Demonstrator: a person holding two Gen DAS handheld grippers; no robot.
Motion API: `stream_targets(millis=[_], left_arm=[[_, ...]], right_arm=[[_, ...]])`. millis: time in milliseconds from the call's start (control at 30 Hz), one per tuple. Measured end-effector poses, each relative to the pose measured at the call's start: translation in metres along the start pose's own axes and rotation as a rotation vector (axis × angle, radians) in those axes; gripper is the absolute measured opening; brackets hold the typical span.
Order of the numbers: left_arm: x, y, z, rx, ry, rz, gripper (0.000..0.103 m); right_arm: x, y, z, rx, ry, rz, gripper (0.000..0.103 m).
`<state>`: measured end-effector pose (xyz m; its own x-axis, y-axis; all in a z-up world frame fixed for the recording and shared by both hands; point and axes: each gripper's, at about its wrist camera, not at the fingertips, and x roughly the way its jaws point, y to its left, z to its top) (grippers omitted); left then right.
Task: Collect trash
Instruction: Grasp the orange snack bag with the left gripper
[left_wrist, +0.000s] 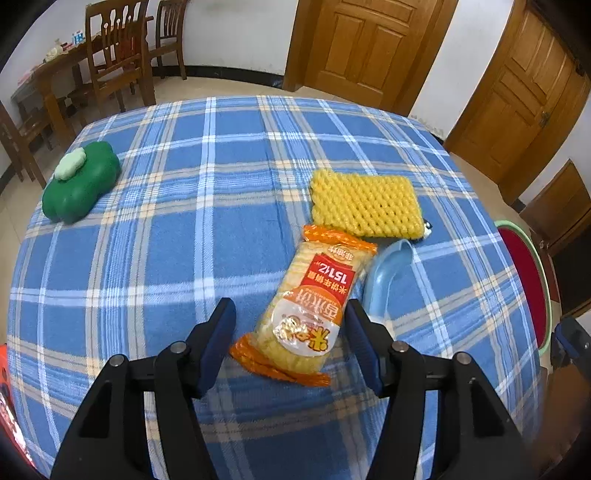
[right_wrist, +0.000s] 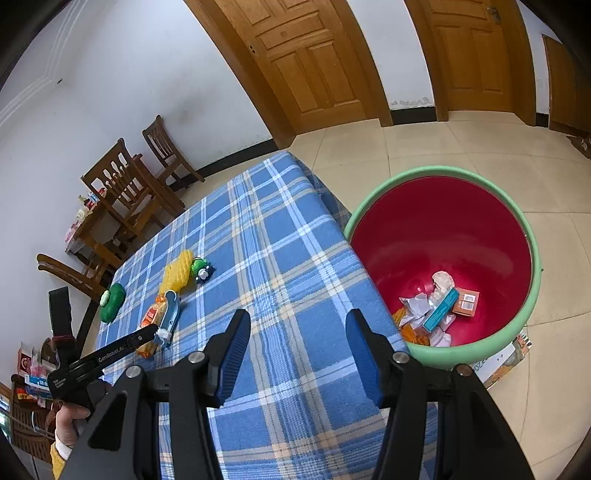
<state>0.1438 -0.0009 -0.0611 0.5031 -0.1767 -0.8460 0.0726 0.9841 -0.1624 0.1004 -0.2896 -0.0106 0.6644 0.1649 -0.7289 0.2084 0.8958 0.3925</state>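
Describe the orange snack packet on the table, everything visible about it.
The snack packet is a long, sealed pouch of clear plastic with crimped orange ends, a red and white printed label, and pale yellow ridged crackers showing through. It lies flat and slanted on the blue plaid tablecloth. Its far end sits just short of the yellow foam net; one long edge runs alongside the light blue plastic scoop. The open left tool straddles its near half, pads not pressing.
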Motion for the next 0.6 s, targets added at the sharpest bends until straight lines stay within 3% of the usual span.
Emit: stream_targets(millis=[133, 167, 233, 600], left_arm=[[0.003, -0.001, 0.003, 0.007, -0.024, 0.011, 0.059], [0.002, -0.002, 0.002, 0.010, -0.031, 0.010, 0.056], [0.002, -0.001, 0.002, 0.007, -0.034, -0.005, 0.038], [-0.024, 0.023, -0.011, -0.095, -0.088, -0.058, 0.038]], right_arm=[[0.004, 0.003, 0.000, -0.006, 0.009, -0.002, 0.058], [0.005, 0.004, -0.001, -0.007, 0.012, -0.002, 0.058], [0.008, 0.007, 0.000, -0.012, 0.019, 0.000, 0.058], [0.030, 0.040, 0.001, -0.076, 0.060, 0.036, 0.058]])
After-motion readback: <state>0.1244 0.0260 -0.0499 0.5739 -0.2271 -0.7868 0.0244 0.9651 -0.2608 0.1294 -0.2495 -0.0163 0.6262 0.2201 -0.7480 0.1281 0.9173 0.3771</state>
